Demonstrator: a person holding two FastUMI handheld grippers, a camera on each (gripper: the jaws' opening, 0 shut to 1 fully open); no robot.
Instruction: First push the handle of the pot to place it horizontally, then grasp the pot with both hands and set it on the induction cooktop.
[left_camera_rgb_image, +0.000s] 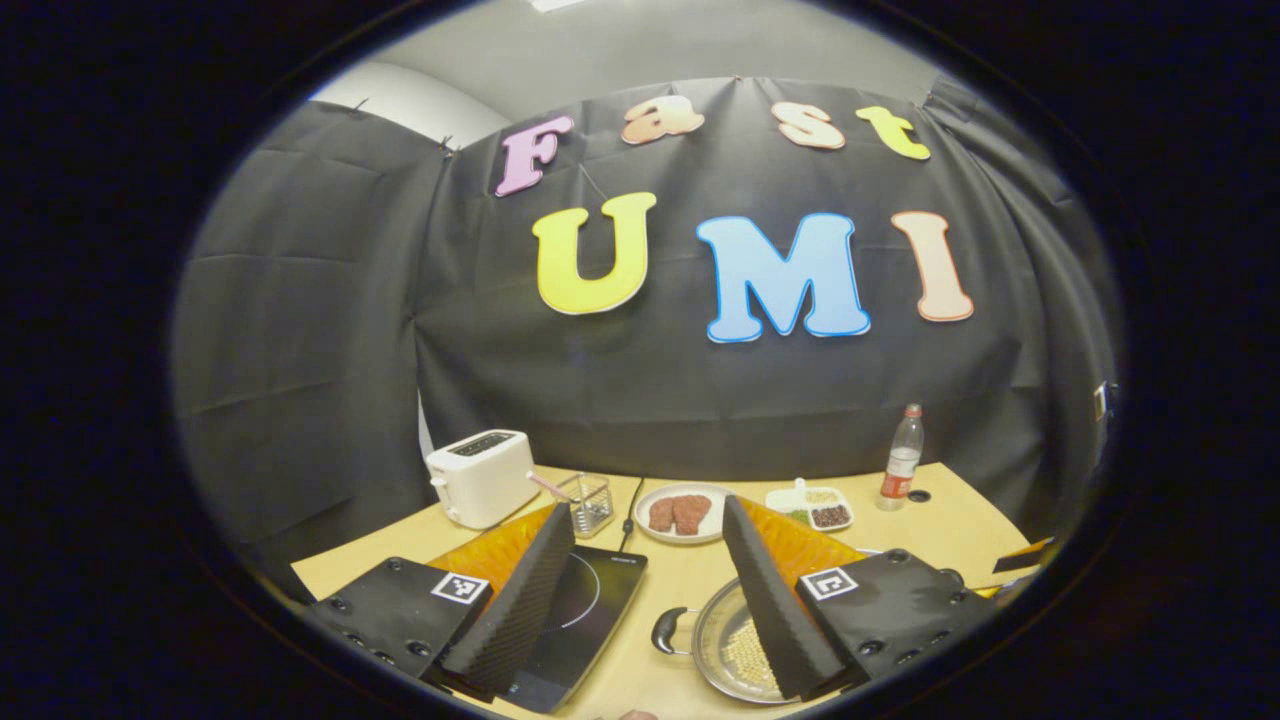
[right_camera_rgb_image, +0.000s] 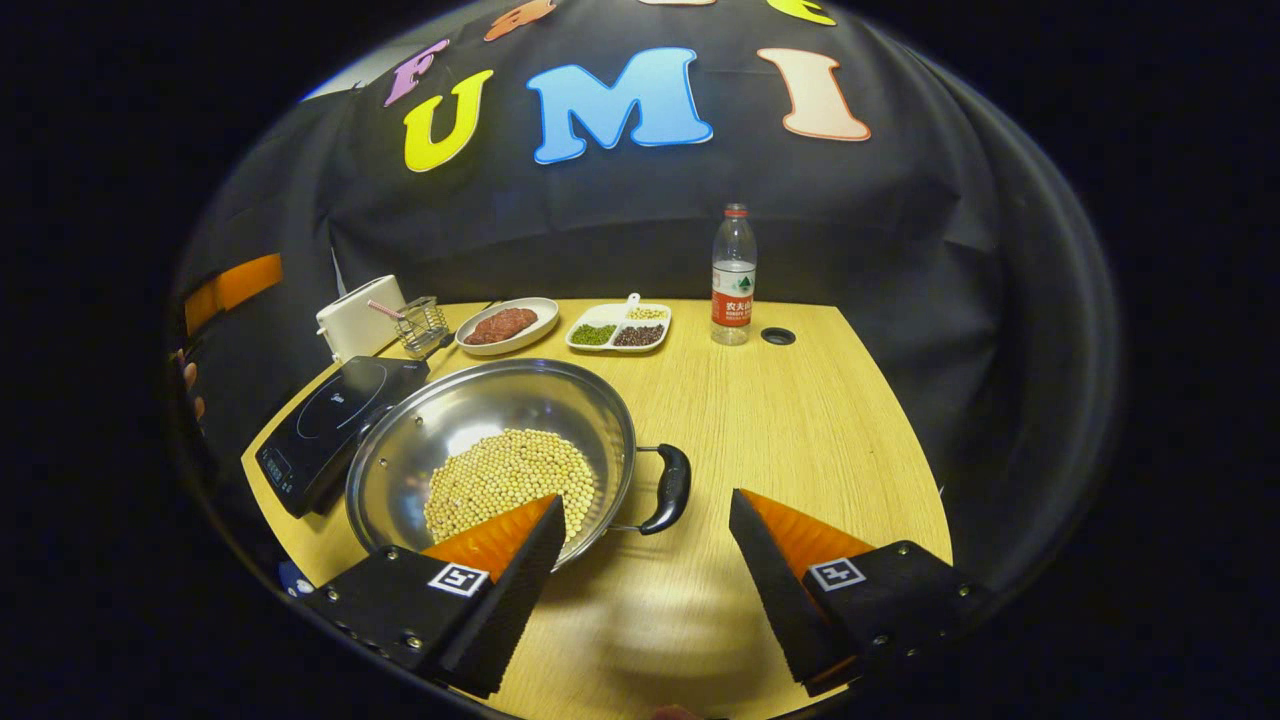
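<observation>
Item, far left on my table (right_camera_rgb_image: 800, 420): a toaster (right_camera_rgb_image: 358, 318), with a small wire basket (right_camera_rgb_image: 420, 325) just beside it. Item: the induction cooktop (right_camera_rgb_image: 325, 425), flat and dark, at the table's left edge, its near corner touching or just under the pot's rim; I cannot tell which. Item: the pot (right_camera_rgb_image: 495, 455), a wide shiny metal pan sitting on the table to the right of the cooktop, not on it, with a layer of pale beans (right_camera_rgb_image: 510, 480) in the bottom. One dark loop handle (right_camera_rgb_image: 668, 488) points right, toward my right hand-held gripper (right_camera_rgb_image: 645, 545), whose fingers are spread wide and hold nothing; its left finger hangs over the pot's near rim. In the left gripper view my left hand-held gripper (left_camera_rgb_image: 648, 575) is likewise spread and empty, raised above the gap between cooktop (left_camera_rgb_image: 575, 610) and pot (left_camera_rgb_image: 725, 640), with the other handle (left_camera_rgb_image: 668, 630) below it. Handling, as I judge it: stiff, smooth steel, likely slippery on the rim, and bottom-heavy with loose beans that will slide if I tilt it. Take it by the two handles and lift level. Behind: a plate of meat (right_camera_rgb_image: 505, 325), a divided dish of beans (right_camera_rgb_image: 620, 328), a water bottle (right_camera_rgb_image: 733, 275).
</observation>
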